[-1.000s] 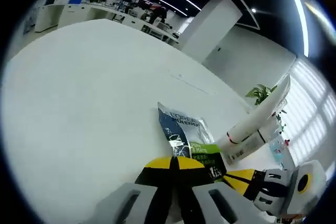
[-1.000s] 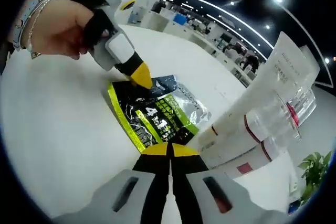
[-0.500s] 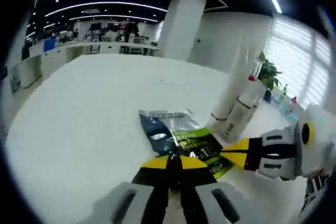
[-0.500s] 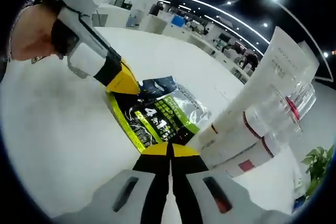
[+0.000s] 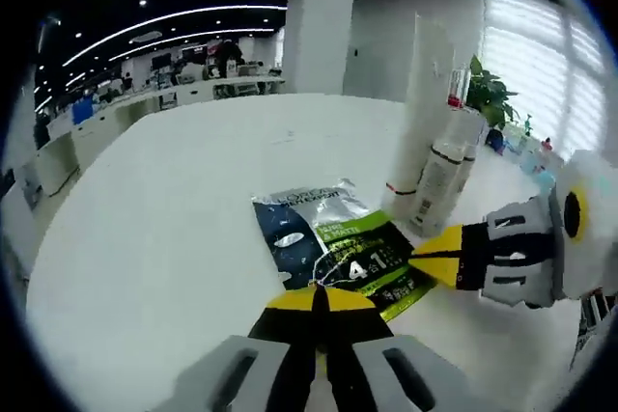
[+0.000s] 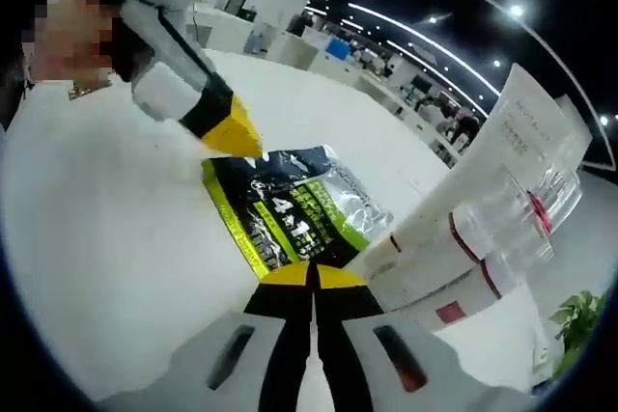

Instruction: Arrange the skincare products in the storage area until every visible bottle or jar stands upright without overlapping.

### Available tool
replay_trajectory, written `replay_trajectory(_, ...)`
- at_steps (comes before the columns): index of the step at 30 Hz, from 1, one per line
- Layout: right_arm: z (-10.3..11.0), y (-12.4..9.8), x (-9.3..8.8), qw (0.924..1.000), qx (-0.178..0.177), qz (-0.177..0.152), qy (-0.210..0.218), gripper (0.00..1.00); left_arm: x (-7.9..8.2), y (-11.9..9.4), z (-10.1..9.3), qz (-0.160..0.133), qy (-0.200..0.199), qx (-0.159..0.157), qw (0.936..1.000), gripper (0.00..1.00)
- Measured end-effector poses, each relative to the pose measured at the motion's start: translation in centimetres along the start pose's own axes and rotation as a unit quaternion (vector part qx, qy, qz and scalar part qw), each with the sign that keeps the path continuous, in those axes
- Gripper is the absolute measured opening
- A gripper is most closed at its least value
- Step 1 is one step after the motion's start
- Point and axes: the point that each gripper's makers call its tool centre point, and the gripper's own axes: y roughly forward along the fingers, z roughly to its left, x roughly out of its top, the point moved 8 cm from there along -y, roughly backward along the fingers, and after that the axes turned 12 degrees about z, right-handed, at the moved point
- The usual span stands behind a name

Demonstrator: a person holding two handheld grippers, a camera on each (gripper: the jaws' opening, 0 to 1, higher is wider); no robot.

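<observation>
Two yellow-tipped grippers, left gripper point(image 5: 316, 298) and right gripper point(image 6: 311, 275), jaws pressed together gripping nothing, flat black-and-green foil sachet point(image 5: 340, 256) just ahead, upright white tubes point(image 6: 483, 229) right of fingertips, white tabletop point(image 5: 164, 200) beneath.

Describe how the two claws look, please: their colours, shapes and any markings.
Both claws match. The left claw has yellow wedge tips on black jaws rising from pale grey housings with dark oval slots. The right claw looks the same. Seen from the side, the right claw has a yellow pointed tip, a black section, grey-white ribbed blocks and a white body bearing a yellow ring.
</observation>
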Motion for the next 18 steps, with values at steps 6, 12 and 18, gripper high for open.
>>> replay_trajectory(6, -0.8, -1.6, 1.3, 0.9984, -0.007, -0.043, 0.035, 0.0, 2.7, -6.9, -0.1, -0.092, 0.04, 0.052, 0.9936, 0.01)
replay_trajectory(12, 0.3, -2.7, 2.4, 0.9935, 0.043, -0.086, 0.061, 0.0, -1.3, -9.2, 0.0, -0.097, 0.034, 0.103, 0.9892, 0.03)
replay_trajectory(18, 0.7, -2.4, 4.0, 0.9807, 0.092, -0.119, 0.125, 0.02, -4.5, -12.0, 1.2, -0.086, -0.012, 0.131, 0.9876, 0.04)
